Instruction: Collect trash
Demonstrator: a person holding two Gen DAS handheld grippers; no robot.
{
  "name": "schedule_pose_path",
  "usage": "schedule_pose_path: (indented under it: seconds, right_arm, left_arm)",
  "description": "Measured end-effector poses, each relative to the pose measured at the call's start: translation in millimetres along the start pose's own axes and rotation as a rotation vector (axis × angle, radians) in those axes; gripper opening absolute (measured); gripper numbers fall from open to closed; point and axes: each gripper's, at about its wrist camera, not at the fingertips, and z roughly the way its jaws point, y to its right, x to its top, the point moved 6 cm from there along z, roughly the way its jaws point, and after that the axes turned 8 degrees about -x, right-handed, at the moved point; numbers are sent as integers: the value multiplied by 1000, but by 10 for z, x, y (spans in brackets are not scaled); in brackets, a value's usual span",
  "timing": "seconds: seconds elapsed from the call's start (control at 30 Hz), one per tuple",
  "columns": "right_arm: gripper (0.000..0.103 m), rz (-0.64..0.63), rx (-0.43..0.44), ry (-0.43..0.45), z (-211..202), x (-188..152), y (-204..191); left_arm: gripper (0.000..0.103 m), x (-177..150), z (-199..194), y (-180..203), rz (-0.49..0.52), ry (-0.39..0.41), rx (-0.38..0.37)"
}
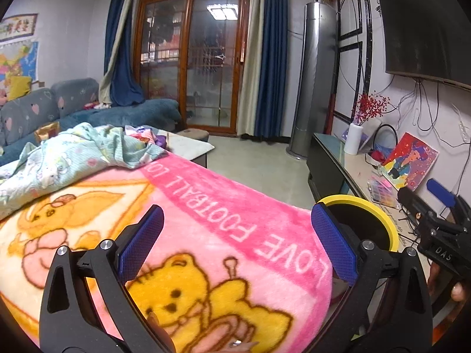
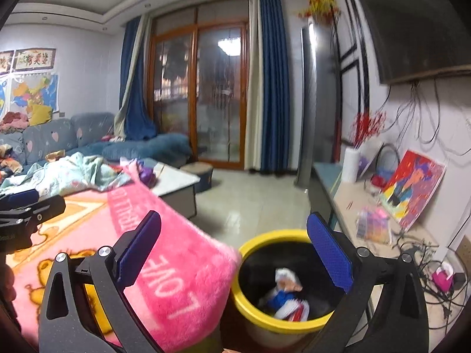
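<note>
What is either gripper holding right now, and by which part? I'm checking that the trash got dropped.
Nothing. Left gripper and right gripper are both open and empty; wrappers lie inside the yellow-rimmed bin.

Pink band of fleece blanket (image 1: pixel 223 206): white capitals "LOVE FOOTBALL", followed by "LO" running under the bedding; letters inverted in left wrist view. Right wrist view: only "LOVE" legible on the same band; further lettering blurred. Right gripper (image 1: pixel 435 214) body: small embossed "DAS". Framed wall calligraphy (image 2: pixel 34 58): characters unreadable.
</note>
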Motion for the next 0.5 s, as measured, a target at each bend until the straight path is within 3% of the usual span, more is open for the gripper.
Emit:
schedule_pose_path:
  seconds: [0.33,0.5]
  right_arm:
    - [97,13,36,64,-136,-28,-88]
    - [97,3,42,52,-100,-103,-144]
  left_arm:
    - [92,-109,-144,-56,-11,53,3]
    - [92,-146,-162,-108,-16,84,34]
